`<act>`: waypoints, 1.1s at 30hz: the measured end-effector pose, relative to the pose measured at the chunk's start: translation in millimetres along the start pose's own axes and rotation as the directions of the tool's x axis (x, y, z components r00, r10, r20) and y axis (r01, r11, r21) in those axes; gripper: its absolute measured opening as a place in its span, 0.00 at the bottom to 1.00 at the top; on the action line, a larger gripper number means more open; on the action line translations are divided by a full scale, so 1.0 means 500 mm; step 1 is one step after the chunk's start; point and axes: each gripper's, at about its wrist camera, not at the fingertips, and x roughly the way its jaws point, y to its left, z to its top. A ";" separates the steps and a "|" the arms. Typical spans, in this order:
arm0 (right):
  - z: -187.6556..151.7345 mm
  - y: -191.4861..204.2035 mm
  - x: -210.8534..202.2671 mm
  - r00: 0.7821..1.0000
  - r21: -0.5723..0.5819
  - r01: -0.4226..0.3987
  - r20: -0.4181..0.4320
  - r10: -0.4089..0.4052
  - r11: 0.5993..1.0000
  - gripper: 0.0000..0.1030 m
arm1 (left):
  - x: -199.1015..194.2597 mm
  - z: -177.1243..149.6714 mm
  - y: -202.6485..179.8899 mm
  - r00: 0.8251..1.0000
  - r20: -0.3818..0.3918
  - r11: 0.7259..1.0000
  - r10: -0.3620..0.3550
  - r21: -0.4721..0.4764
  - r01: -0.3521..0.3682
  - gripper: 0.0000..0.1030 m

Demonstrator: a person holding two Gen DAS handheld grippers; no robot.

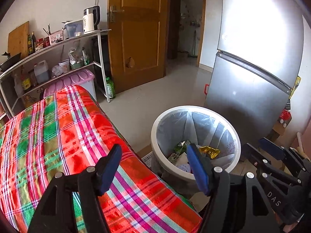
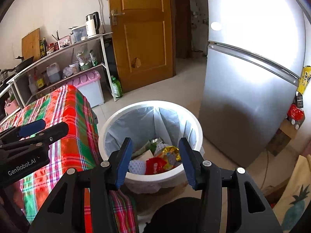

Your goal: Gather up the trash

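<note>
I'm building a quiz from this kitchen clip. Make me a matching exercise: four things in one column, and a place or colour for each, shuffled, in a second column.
Things:
1. kettle
2. green bottle
3. gold wrapper
4. pink-lidded box

Places:
A. inside the white bin
B. on the floor by the wooden door
C. on the top shelf of the metal rack
D. behind the plaid-covered table

Pairs: 1-C, 2-B, 3-A, 4-D
</note>
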 end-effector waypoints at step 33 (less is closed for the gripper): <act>-0.003 0.014 -0.007 1.000 -0.010 0.012 0.018 -0.012 1.000 0.49 | -0.008 -0.007 0.004 1.000 -0.003 1.000 0.020 -0.017 -0.021 0.71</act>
